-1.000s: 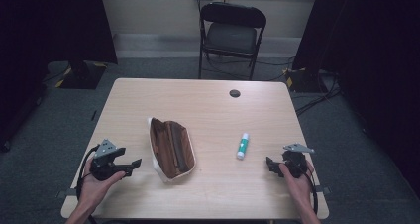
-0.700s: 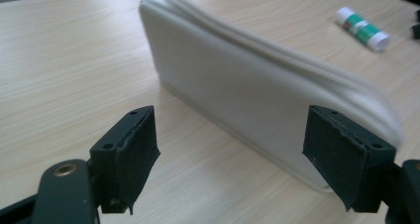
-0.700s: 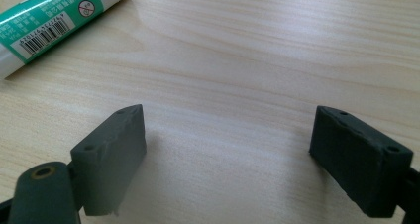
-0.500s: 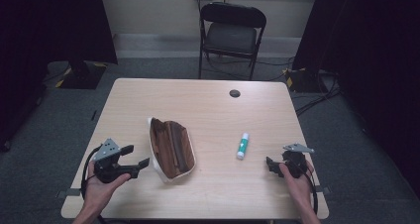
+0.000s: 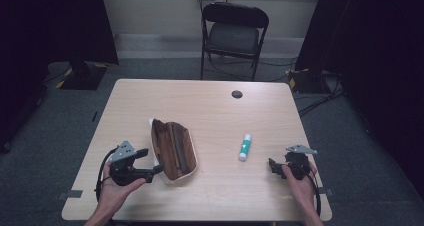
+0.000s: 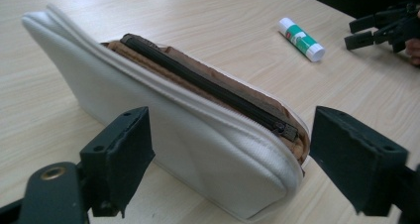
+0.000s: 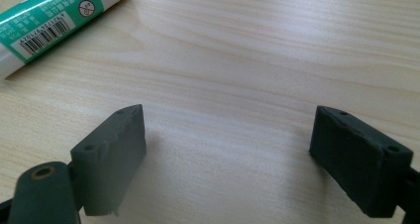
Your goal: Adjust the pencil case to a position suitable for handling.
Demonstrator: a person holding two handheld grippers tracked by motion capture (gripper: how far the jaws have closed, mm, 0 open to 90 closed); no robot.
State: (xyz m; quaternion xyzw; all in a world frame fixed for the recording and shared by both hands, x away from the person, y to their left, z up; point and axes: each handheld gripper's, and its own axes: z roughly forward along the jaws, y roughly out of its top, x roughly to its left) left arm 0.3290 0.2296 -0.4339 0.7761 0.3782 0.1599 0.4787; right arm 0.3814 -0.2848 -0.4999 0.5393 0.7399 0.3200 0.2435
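Left gripper [image 5: 151,162]: I hold it at the near left of the table; its jaws stand wide apart, one to each side of the near end of the pouch, nothing clamped.
Right gripper [image 5: 274,167]: near right, jaws equally wide apart over bare wood, holding nothing. In the right gripper view the glue stick lies just beyond its left jaw.
Pencil pouch [image 6: 163,120]: white outside, brown lining, lying on its side left of centre with the dark zip [image 6: 208,87] facing up. The slider sits at the near end; I cannot tell how far the mouth gapes.
Risk, pouch: I judge the soft wall may buckle or skid if I close on it from this end, and a jaw could catch the zip slider.
Glue stick [image 5: 244,147]: green and white, lying flat right of centre, well apart from the pouch.
Risk, glue stick: round body, so I expect it to roll away if nudged off-centre by one jaw.
Table [image 5: 210,106]: pale wood, with a dark cable hole [image 5: 237,94] near the far edge.
Folding chair [image 5: 234,31]: beyond the far edge, no concern.
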